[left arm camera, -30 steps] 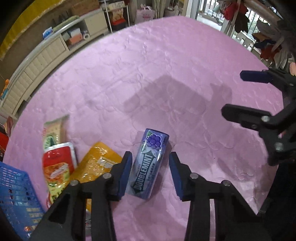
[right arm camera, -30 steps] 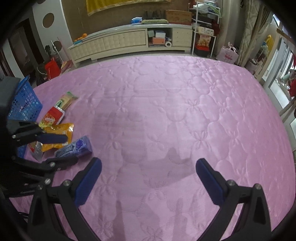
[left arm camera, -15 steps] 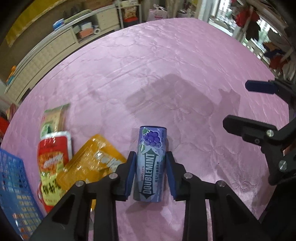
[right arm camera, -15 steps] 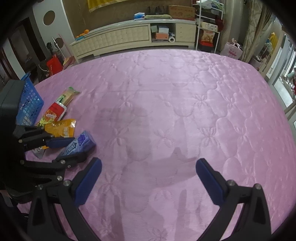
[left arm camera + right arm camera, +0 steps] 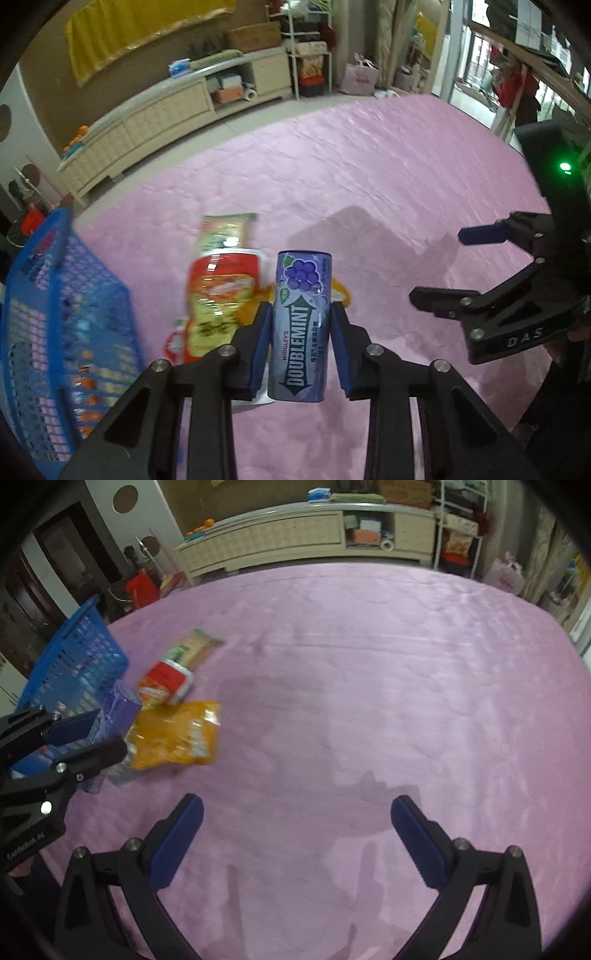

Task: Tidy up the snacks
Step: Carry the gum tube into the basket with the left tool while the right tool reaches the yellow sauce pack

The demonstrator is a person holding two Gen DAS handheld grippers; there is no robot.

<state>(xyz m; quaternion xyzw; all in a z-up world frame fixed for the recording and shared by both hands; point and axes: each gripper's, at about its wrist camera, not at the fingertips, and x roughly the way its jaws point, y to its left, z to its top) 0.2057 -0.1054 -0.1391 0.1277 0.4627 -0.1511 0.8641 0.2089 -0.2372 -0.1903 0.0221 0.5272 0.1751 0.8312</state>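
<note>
My left gripper (image 5: 300,325) is shut on a purple Doublemint gum box (image 5: 300,325) and holds it lifted above the pink cloth. It also shows in the right wrist view (image 5: 118,709), at the far left. A blue mesh basket (image 5: 48,317) stands to the left, also in the right wrist view (image 5: 70,661). On the cloth lie a red snack pack (image 5: 218,295), a green-beige packet (image 5: 225,232) and a yellow pouch (image 5: 177,734). My right gripper (image 5: 295,834) is open and empty over bare cloth; it shows in the left wrist view (image 5: 458,266).
The pink quilted cloth (image 5: 369,664) covers a wide surface. A cream sideboard (image 5: 295,539) stands beyond its far edge, with a metal shelf rack (image 5: 458,528) and clutter on the floor at the left.
My left gripper has lifted the Doublemint box off the cloth and swung toward the blue basket. The right gripper has stayed open and shifted slightly.
</note>
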